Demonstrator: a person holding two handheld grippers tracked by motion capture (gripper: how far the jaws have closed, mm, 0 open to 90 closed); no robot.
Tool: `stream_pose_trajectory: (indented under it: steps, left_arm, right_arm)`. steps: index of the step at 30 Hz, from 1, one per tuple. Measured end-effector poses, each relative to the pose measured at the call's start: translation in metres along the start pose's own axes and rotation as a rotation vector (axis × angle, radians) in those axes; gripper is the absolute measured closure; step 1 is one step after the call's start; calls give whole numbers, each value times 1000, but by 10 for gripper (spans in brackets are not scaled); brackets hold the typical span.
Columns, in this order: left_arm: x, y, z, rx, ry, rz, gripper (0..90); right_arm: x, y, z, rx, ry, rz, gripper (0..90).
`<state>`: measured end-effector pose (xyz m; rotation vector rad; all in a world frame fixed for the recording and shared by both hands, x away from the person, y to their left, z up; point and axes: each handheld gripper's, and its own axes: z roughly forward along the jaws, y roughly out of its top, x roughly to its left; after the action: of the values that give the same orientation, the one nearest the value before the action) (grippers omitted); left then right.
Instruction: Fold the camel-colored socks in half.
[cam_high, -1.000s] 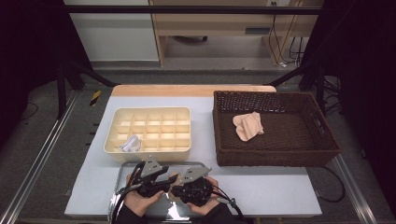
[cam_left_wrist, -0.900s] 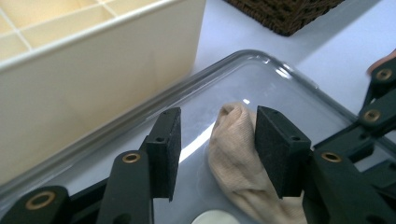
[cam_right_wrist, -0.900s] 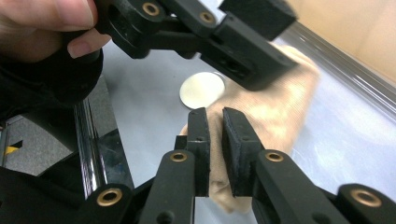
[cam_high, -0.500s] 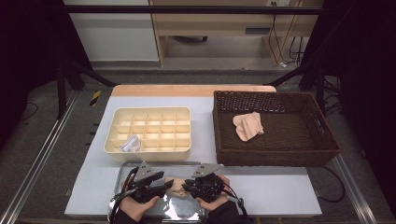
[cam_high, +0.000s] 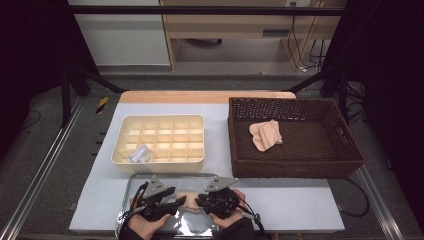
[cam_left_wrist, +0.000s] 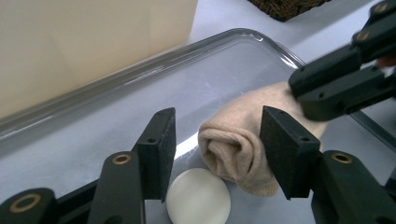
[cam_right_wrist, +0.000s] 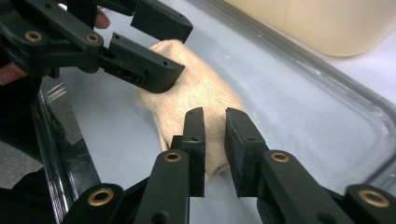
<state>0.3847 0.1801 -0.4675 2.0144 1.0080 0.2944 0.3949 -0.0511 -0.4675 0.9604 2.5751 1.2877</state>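
Observation:
A beige sock (cam_high: 189, 200) lies in the clear tray (cam_high: 131, 185) at the table's front, between my two grippers. One end of the sock (cam_left_wrist: 233, 149) is rolled. My left gripper (cam_left_wrist: 217, 140) straddles that roll; its jaws have just been opening and the pads stand off the cloth. My right gripper (cam_right_wrist: 215, 126) is nearly shut, pinching the flat end of the sock (cam_right_wrist: 205, 93); its jaws have eased apart a little. A white ball (cam_left_wrist: 198, 196) rests in the tray beside the roll. The grippers sit side by side, left (cam_high: 176, 201) and right (cam_high: 200, 200).
A cream divided box (cam_high: 159, 160) stands just behind the tray with a white bundle (cam_high: 139, 155) in a front-left cell. At the right, a dark wicker basket (cam_high: 295, 170) holds a beige cloth (cam_high: 265, 135).
Both hands have shifted slightly toward the table's front edge and drawn a little apart. A strip of the beige sock now shows between the grippers.

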Motion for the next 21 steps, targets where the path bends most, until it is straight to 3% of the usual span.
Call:
stream_pose_trajectory:
  steps: [5,17,21]
  left_arm:
    - [-1,-3,0,0,-27,-18,423]
    - [-7,-7,5,49,-95,6,427]
    - [-8,-8,5,47,-121,8,510]
  right_arm:
    - [1,-4,-2,8,19,10,810]
    - [-1,-9,-4,12,28,28,803]
    - [-2,-9,-4,12,28,28,802]
